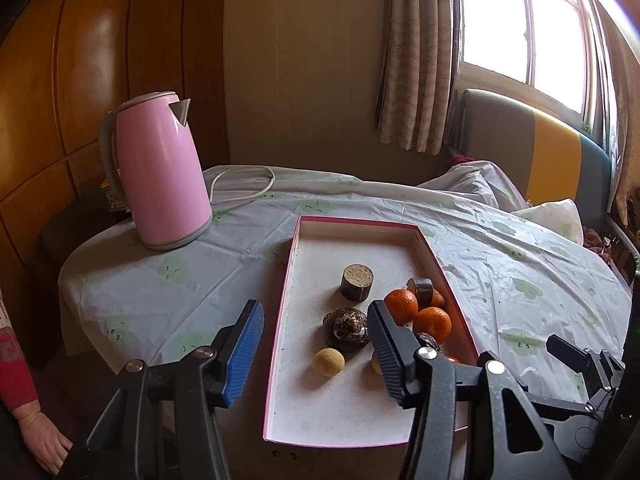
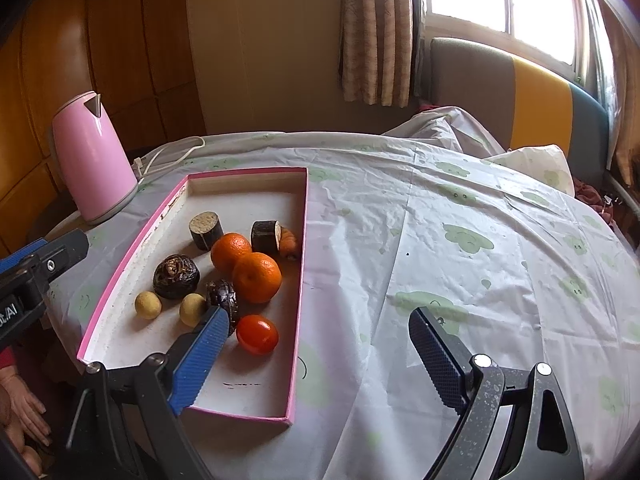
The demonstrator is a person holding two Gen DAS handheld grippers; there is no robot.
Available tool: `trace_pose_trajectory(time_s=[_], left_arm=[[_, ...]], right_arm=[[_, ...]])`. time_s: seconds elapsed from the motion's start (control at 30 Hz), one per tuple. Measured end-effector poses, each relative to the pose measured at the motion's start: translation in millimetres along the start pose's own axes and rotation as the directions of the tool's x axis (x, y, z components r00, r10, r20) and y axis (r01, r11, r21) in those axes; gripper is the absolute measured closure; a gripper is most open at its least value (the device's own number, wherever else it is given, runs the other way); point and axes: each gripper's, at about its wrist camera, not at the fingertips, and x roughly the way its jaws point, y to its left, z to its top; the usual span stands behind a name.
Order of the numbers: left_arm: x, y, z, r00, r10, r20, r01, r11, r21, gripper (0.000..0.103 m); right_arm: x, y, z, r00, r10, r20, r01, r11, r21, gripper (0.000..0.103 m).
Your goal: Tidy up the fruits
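Left hand-held gripper (image 1: 316,344) finger hiding one longan (image 1: 376,362), tomato (image 1: 453,359) barely showing

Left wrist view: black right finger (image 1: 386,344) of the left gripper (image 1: 316,340) hides most of a dark round fruit (image 1: 429,340), a pale yellow ball (image 1: 376,362) and a red tomato (image 1: 453,359). Small orange piece (image 1: 439,299) mostly behind dark cut cylinder (image 1: 423,290). Person's hand (image 1: 42,442) in red sleeve cut by left edge. Right wrist view: pink-rimmed shallow cardboard tray (image 2: 298,280) near-left corner hidden behind blue finger (image 2: 198,360).
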Motion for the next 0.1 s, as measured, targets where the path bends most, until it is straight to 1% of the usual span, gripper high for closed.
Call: trace_pose_trajectory(time_s=[0.07,0.1], left_arm=[[0.5,-0.2,0.3,1.0,-0.009,-0.007,0.009,1.0,-0.003,0.048],[2.0,-0.2,0.5,0.999,-0.031,-0.025,0.031,1.0,-0.007,0.048]], right_arm=[[-0.1,-2.4,0.1,1.0,-0.004,0.002,0.004,1.0,0.002,0.011],[-0.1,-4.4,0.2,1.0,-0.007,0.002,0.007,1.0,0.006,0.011]])
